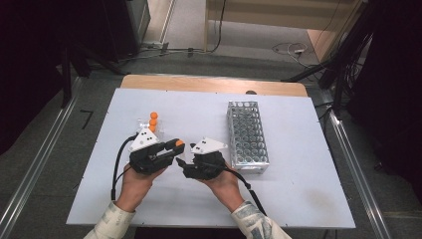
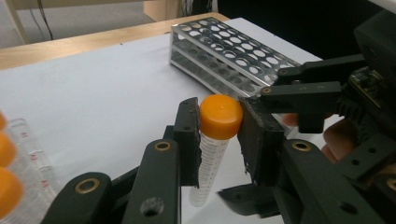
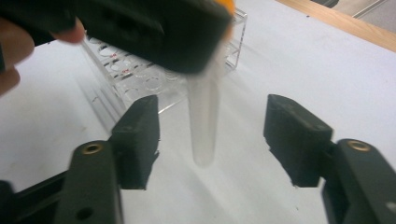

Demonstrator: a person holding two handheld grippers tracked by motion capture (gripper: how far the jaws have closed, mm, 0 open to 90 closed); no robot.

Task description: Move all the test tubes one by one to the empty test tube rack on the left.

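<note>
a grey carpeted floor with loose cables and dark equipment surrounds a wooden worktop covered by a pale sheet. on the sheet, toward the right, lies a long metal tube rack with rows of round holes, all of them bare as far as the high view shows. toward the left stands a small clear rack holding tubes with orange caps; in the left gripper view these caps sit at the left edge, blurred.

a person's two hands come in from the near edge, sleeves patterned, each holding black tongs. the left tongs are closed on a clear graduated tube with an orange cap, gripping it just below the cap, with the tube hanging roughly upright above the sheet. in the high view this cap shows as an orange spot at the tip of the left tongs, between the two hands.

the right tongs stand wide open, one jaw on each side of the tube's rounded lower end, touching neither side. in the high view the right tongs sit just beside the left ones, near the metal rack's near end. a fingertip of the right hand shows behind the right tongs in the left gripper view.
</note>
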